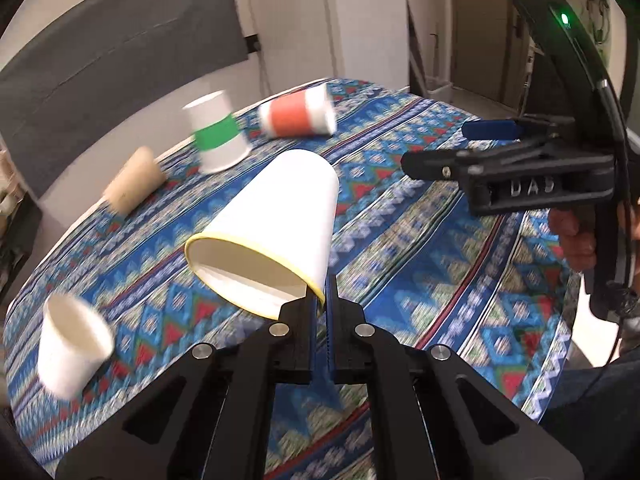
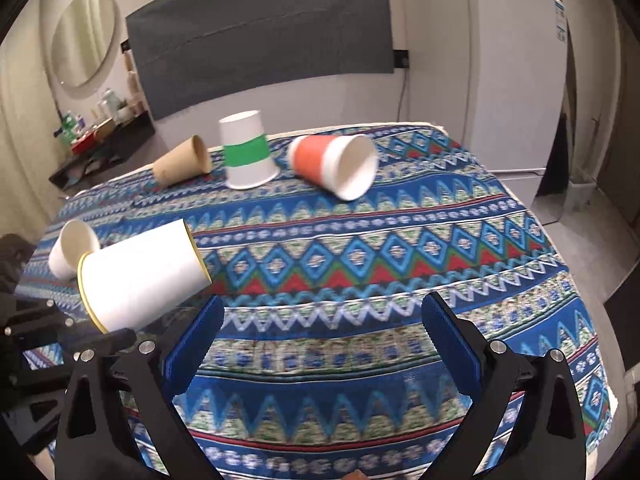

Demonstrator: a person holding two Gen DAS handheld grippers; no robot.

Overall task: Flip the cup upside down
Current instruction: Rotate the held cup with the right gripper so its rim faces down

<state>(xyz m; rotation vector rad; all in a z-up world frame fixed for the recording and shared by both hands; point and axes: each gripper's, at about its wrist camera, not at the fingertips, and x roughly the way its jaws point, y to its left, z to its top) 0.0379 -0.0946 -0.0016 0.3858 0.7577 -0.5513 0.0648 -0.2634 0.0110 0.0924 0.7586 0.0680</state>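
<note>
White cup with yellow rim, held above the patterned tablecloth and tilted, its mouth turned toward the left wrist camera and its base pointing away. The left gripper pinches the cup's rim, one blue pad inside the mouth and one outside, the fingers nearly closed on the wall. In the right wrist view the same cup lies tilted in the air at the left, above the cloth. The right gripper stands wide apart and holds nothing, beside the cup. Beyond the held cup: a green-banded cup standing mouth down, an orange cup and a brown cup lying on their sides. A small white cup rests just behind the held cup.
</note>
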